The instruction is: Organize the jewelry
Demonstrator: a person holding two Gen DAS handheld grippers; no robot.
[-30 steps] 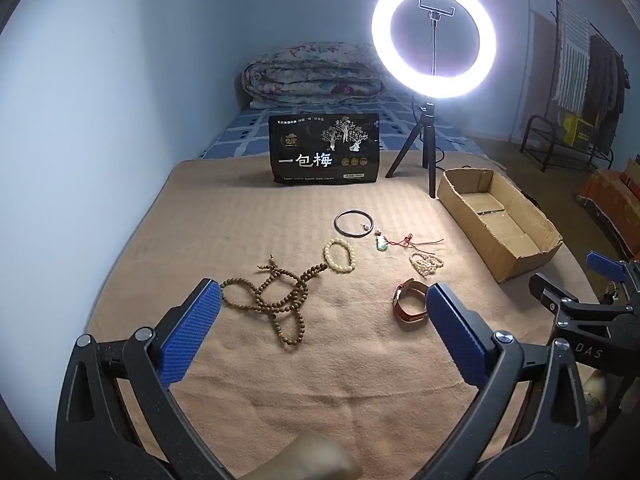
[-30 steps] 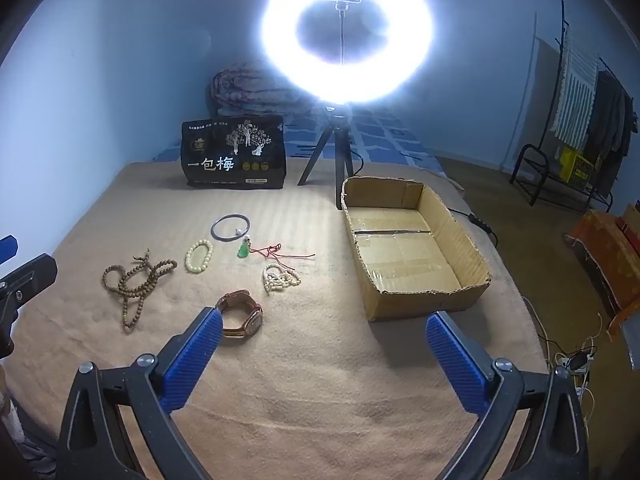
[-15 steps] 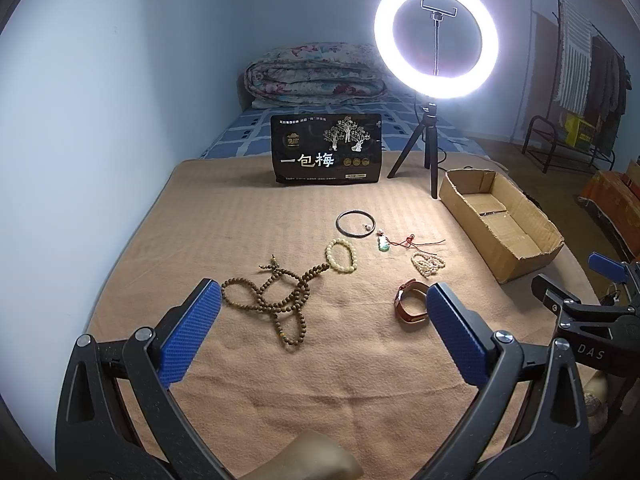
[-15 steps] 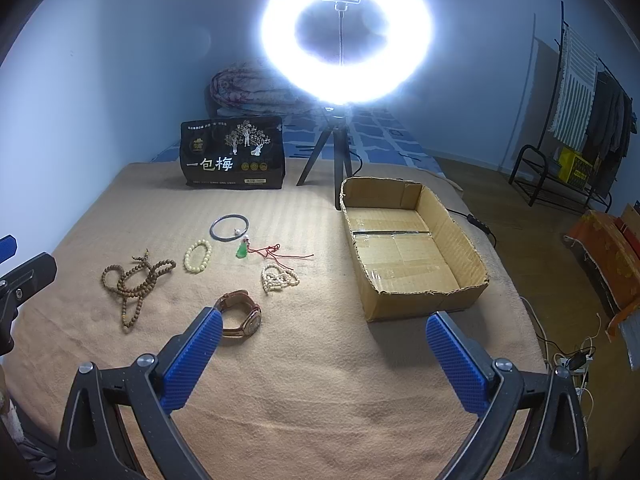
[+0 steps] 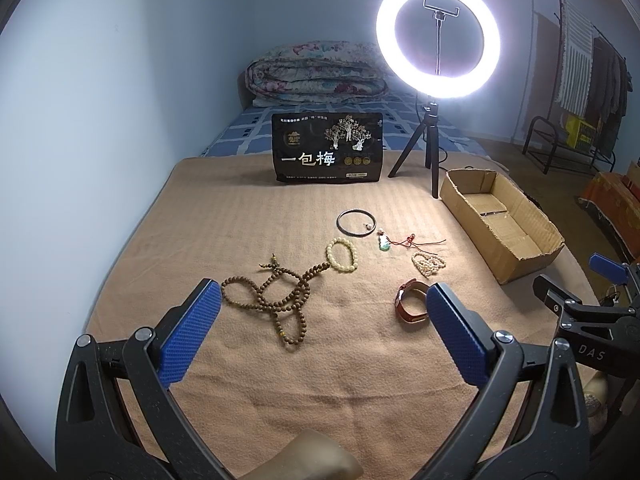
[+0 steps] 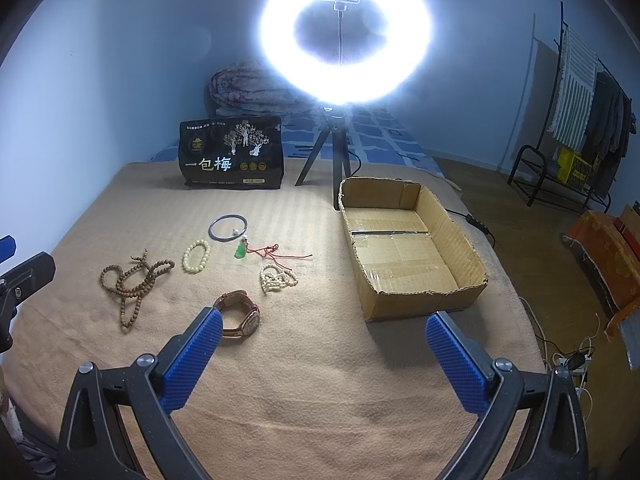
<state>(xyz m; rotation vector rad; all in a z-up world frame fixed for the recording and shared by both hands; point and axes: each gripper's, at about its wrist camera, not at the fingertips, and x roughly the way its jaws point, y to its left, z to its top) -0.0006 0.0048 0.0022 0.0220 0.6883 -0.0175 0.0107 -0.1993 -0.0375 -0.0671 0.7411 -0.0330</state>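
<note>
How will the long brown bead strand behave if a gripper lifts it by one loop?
The bead strand lies in loose tangled loops, so it is probably floppy and would dangle and unravel. Its round beads may slip between flat pads. Pushed, it would likely bunch on the blanket.

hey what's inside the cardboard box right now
Nothing shows inside the cardboard box: only its bare, taped floor. The near wall hides a strip of floor behind it, so that strip cannot be checked.

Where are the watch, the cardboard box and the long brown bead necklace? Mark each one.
watch [image 6: 240, 316]: right wrist view, on its brown strap.
cardboard box [image 6: 404, 304]: right wrist view, on its near outer wall.
long brown bead necklace [image 5: 276, 300]: left wrist view, on the tangled middle strands.
</note>
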